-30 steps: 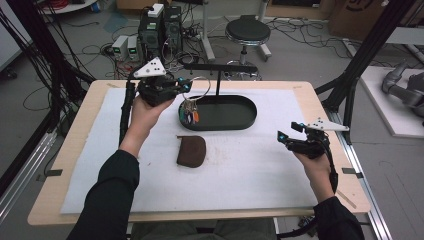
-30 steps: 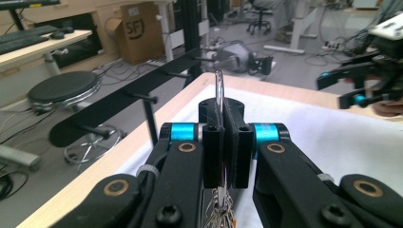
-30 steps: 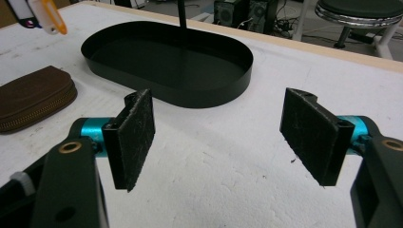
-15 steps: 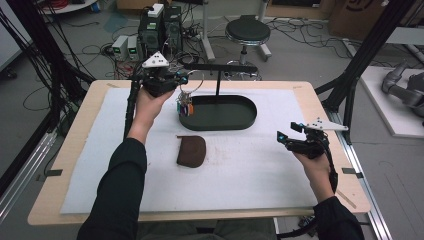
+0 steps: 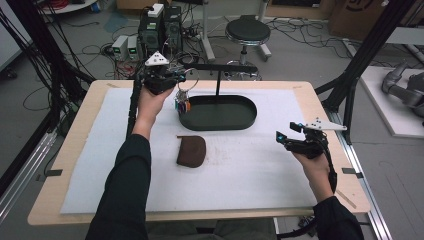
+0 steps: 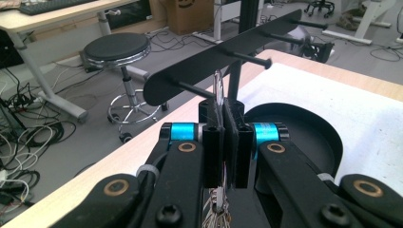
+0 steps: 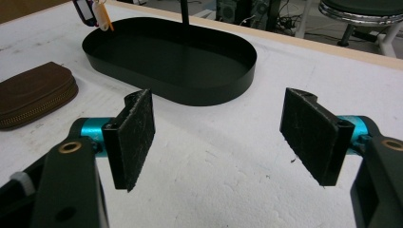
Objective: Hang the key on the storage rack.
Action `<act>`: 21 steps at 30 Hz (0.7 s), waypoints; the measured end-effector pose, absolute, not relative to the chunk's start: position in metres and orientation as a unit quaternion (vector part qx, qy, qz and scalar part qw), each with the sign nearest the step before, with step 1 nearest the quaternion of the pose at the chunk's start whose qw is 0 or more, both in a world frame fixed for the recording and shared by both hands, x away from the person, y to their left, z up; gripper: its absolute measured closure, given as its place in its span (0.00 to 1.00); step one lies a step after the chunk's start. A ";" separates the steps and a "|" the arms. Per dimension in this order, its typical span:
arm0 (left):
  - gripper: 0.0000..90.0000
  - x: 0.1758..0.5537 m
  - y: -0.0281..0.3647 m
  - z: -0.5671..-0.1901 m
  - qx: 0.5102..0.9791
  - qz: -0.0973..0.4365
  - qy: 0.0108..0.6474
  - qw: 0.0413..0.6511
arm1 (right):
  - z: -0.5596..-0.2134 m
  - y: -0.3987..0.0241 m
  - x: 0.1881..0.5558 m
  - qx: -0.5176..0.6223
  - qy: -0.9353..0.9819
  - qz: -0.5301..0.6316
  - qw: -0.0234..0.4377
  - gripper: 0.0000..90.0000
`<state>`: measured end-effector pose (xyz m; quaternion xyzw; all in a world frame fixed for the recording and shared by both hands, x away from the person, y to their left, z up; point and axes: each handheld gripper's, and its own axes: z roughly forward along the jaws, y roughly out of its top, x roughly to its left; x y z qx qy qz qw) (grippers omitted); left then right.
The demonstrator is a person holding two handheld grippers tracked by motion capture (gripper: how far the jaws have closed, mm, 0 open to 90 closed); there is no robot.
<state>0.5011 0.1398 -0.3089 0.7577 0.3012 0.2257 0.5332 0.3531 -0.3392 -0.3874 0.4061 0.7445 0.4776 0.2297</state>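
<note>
Left hand-held gripper [image 6: 223, 137] clenched a silver metal key ring [image 6: 219, 90] with coloured tags just beside the black rack's pegs [image 6: 252, 59], above the black oval tray [image 5: 220, 117]; right hand-held gripper [image 7: 218, 137] hung released over the counter [image 5: 300, 105].

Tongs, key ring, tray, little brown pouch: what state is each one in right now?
Left tongs: shut on the key ring, held up by the rack's pegs.
Key ring: gripped, its tags dangling over the tray's left end.
Right tongs: open, holding nothing.
Tray: nothing lying inside.
Brown pouch: zipped shut, lying flat on the mat.
Rack: upright, nothing hung on its pegs yet.
</note>
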 end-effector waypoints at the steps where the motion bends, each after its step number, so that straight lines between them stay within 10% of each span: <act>1: 0.96 0.502 0.140 -0.310 0.756 0.224 0.305 0.534 | -0.387 -0.339 0.353 0.406 0.744 0.478 0.230 0.31; 21: 0.96 0.508 0.138 -0.317 0.756 0.220 0.323 0.524 | -0.387 -0.340 0.353 0.407 0.743 0.479 0.230 0.31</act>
